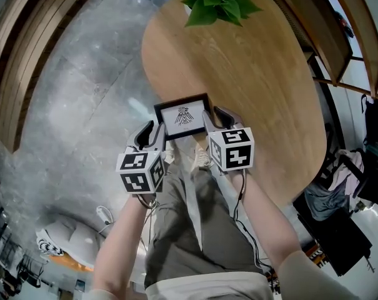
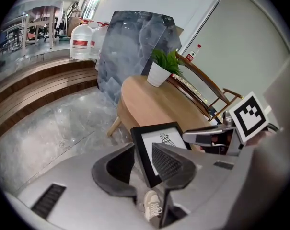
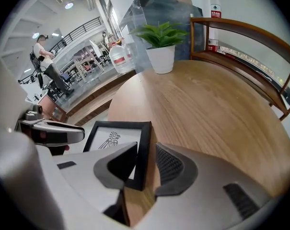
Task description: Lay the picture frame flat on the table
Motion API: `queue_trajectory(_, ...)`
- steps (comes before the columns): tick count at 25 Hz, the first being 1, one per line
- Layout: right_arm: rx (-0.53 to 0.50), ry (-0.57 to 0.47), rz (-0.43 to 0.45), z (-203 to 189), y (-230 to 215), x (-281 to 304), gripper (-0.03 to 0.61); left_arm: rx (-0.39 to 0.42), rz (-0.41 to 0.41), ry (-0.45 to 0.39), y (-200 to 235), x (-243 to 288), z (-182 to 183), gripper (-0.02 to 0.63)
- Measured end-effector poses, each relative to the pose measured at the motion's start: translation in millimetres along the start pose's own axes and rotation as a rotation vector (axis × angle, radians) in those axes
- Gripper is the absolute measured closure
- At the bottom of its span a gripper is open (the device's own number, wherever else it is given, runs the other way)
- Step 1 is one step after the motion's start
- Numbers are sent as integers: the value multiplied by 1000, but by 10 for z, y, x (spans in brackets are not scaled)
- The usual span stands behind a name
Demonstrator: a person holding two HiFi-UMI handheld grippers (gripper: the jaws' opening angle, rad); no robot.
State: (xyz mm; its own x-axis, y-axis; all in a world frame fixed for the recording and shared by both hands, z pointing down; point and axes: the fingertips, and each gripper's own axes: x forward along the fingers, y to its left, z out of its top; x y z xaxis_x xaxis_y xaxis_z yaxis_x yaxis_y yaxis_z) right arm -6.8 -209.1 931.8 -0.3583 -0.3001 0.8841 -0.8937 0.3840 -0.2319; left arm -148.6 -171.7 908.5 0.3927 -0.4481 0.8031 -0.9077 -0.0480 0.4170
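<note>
The picture frame [image 1: 182,119] is at the near edge of the round wooden table [image 1: 257,74], between the two grippers. As far as I can judge, the task is almost finished. In the right gripper view the frame seems to lie flat on the wood with its face up. However, I cannot tell whether its near left corner rests fully on the table or goes a little over the edge.

The left gripper [image 1: 154,132] has its jaws apart around the left bar of the frame, with a clear gap on the outer side. The right gripper [image 1: 217,119] stands around the right bar in the same way, released, and a thin strip of wood shows beside the bar. What is left, I think, is only to draw both grippers away.

The frame is black and narrow, in landscape form, with a white sheet and a small dark drawing in the middle.
</note>
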Motion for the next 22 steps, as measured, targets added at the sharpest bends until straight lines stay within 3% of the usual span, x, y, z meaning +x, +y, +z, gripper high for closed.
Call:
queue_trajectory(5, 1, -32, 3, 93, 34, -216, 488, 45, -10, -14, -109, -214, 104, 534)
queue_trajectory(7, -5, -45, 7, 160, 79, -351, 518, 88, -14, -20, -183, -327, 185, 550)
queue_trajectory(17, -10, -172, 50, 831, 390, -1457, 563, 144, -10, -113, -649, -1208, 878, 594)
queue_trajectory(22, -48, -273, 57, 1265, 633, -2282, 566, 276, -21, -157, -1033, -1808, 1293, 594)
